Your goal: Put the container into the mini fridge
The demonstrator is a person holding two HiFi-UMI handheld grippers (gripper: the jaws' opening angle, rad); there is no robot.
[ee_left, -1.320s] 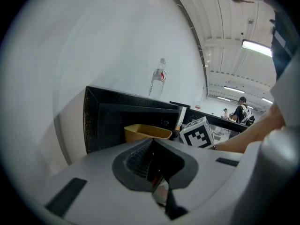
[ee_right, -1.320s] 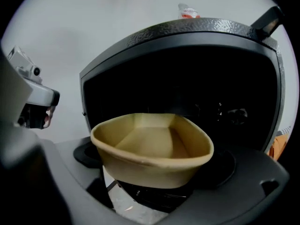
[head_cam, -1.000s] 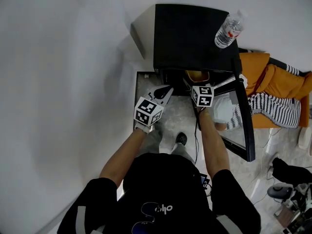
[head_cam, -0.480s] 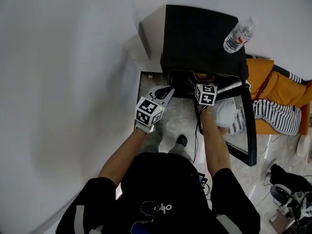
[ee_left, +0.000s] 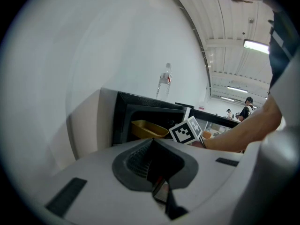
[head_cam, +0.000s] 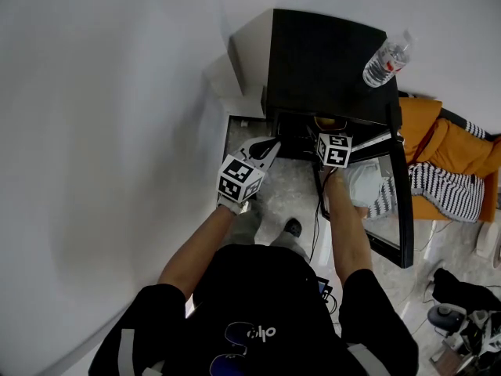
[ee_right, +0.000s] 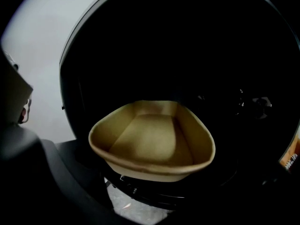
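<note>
- The right gripper (head_cam: 330, 135) is clamped on the near edge of the tan container (ee_right: 152, 142), as far as I can judge. The tray hangs level in front of it with nothing else holding it up.
- A second ago more of the container showed outside the cabinet. Now only a sliver of it (head_cam: 327, 121) peeks from under the top edge, and the marker cube has drawn up close to the opening. So the container is partway inside the mini fridge (head_cam: 325, 61), and I'd say the placing is nearly done apart from setting down and letting go.
- From the right gripper view the tray sits in the middle of the dark opening. There is room at both sides and plenty above, and what looks like a shelf edge lies just below its underside.
- The left gripper (head_cam: 268, 145) hovers just left of the opening with its jaws pressed together on nothing. It has barely moved and stays clear of the tray's path.
- The door (head_cam: 398, 202) stands swung wide on the right, close beside the right forearm, so that side is the tight one.
- A water bottle (head_cam: 386, 59) lies on the fridge top, well away from the work.
- The pale floor (head_cam: 282, 190) in front leaves open room for backing out.
</note>
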